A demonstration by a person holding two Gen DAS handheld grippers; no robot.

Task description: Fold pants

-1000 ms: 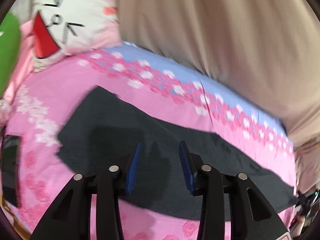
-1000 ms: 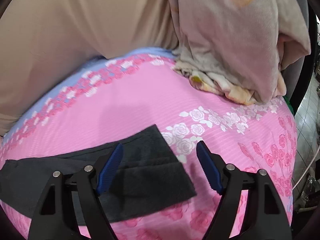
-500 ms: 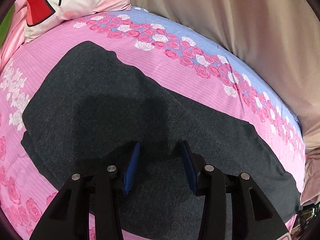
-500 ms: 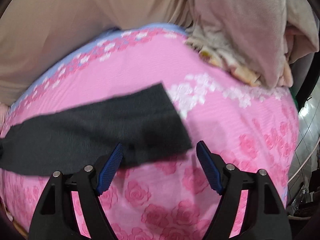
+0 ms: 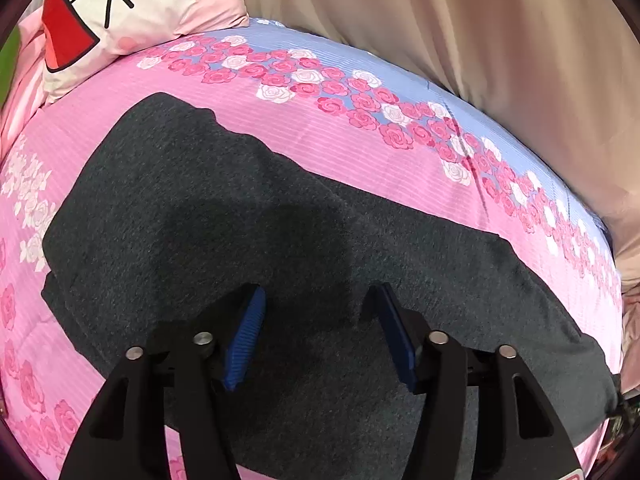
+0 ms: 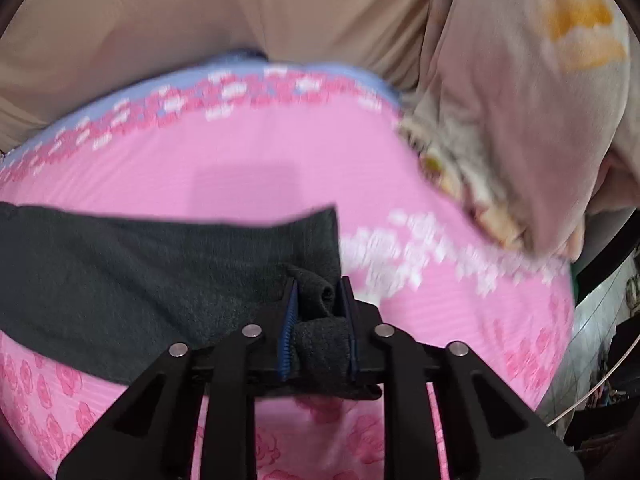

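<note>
Dark grey knitted fabric pants (image 5: 248, 232), one pair: lying flat, already doubled lengthwise, on the pink rose-print bedsheet (image 5: 328, 148), stretching ahead of and beneath both claws.

Right gripper (image 6: 318, 320): its blue pads are pinching a bunched wad of the leg cuff (image 6: 320, 340) and lifting it slightly.

Left gripper (image 5: 316, 332): jaws are standing parted and empty, hovering over the waist half of the cloth.

Handling, as judged: the cuff is best carried across toward the waist end, kept low and taut so the layers stay aligned; the free claw could pin the fold line.

Count:
- one cartoon-face pillow (image 5: 132, 12), far ahead-left of the left claw
- one beige curtain (image 5: 460, 32) behind
- one crumpled floral blanket (image 6: 520, 120), ahead-right of the right claw
</note>
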